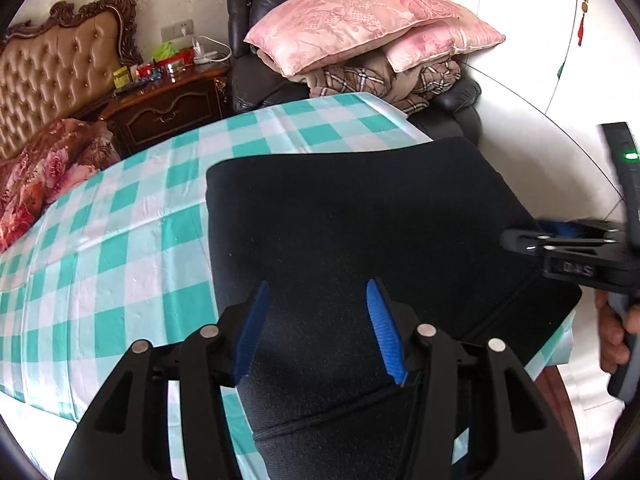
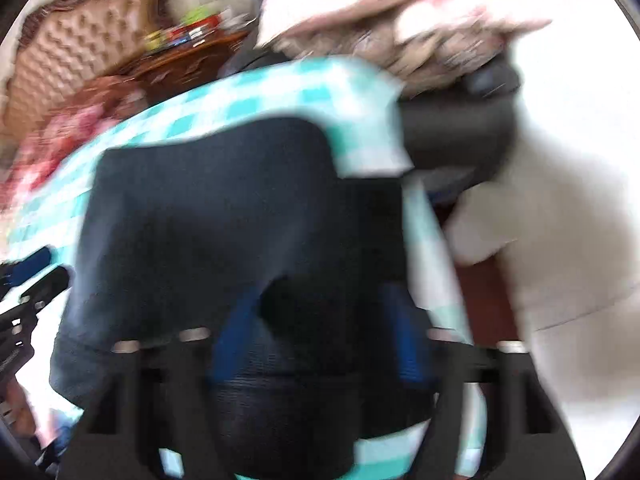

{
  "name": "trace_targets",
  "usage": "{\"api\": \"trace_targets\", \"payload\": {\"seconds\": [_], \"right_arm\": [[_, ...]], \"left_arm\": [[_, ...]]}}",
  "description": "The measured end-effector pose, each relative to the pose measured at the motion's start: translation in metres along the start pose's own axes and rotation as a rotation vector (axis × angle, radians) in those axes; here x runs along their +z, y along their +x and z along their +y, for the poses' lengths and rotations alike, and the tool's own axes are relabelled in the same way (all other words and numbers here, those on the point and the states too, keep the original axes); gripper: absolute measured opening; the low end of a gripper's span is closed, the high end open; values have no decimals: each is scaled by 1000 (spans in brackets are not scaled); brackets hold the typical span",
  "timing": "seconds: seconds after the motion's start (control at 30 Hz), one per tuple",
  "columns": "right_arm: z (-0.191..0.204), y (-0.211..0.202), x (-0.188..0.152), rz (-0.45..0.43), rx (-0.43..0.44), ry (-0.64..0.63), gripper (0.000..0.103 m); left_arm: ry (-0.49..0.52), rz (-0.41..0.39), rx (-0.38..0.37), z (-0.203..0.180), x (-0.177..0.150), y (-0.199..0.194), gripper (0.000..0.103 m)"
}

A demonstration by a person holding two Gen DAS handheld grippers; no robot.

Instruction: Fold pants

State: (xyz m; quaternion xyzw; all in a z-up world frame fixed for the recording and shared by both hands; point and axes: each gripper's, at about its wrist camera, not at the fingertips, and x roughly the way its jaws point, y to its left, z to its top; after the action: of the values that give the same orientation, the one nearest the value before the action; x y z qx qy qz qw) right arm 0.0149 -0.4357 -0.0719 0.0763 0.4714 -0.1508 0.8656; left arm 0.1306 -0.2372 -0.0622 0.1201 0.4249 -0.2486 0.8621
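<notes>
Dark folded pants (image 1: pixel 360 216) lie on a table under a green-and-white checked cloth (image 1: pixel 120 232), near its right end. My left gripper (image 1: pixel 318 284) hovers over the near part of the pants, blue pads apart and nothing pinched between them. At the pants' right edge is my right gripper (image 1: pixel 516 240), seen side-on and held by a hand (image 1: pixel 612 336). The right wrist view is smeared by motion. In it the right gripper (image 2: pixel 324 300) stands with its blue fingers (image 2: pixel 404 320) wide over the pants (image 2: pixel 208 208). The left gripper (image 2: pixel 32 300) shows at the left edge.
Pink pillows (image 1: pixel 360 20) and plaid blankets (image 1: pixel 400 80) are stacked on a dark armchair (image 1: pixel 256 80) beyond the table's far end. A cluttered wooden nightstand (image 1: pixel 168 108), a tufted headboard (image 1: pixel 60 72) and a floral quilt (image 1: pixel 48 168) lie to the left. The table ends close on the right.
</notes>
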Motion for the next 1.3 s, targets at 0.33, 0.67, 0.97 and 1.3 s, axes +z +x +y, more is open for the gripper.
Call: {"api": "trace_targets", "payload": {"seconds": [0.33,0.67,0.97,1.3], "right_arm": [[34,-3,0,-52,-174,-129,75],[25,22,-15,-1,-156,-80,78],[33,-1,-10,-53,-149,-75,79],[34,-28,-2,-91,-149,-44,81]], "left_arm": [[-22,27,43,2,0,4,56],[-10,69,30,-10,-12,14,59],[-16,84,32,-12,-14,11,88],[-49,62,31,-6,-10,-9,101]]}}
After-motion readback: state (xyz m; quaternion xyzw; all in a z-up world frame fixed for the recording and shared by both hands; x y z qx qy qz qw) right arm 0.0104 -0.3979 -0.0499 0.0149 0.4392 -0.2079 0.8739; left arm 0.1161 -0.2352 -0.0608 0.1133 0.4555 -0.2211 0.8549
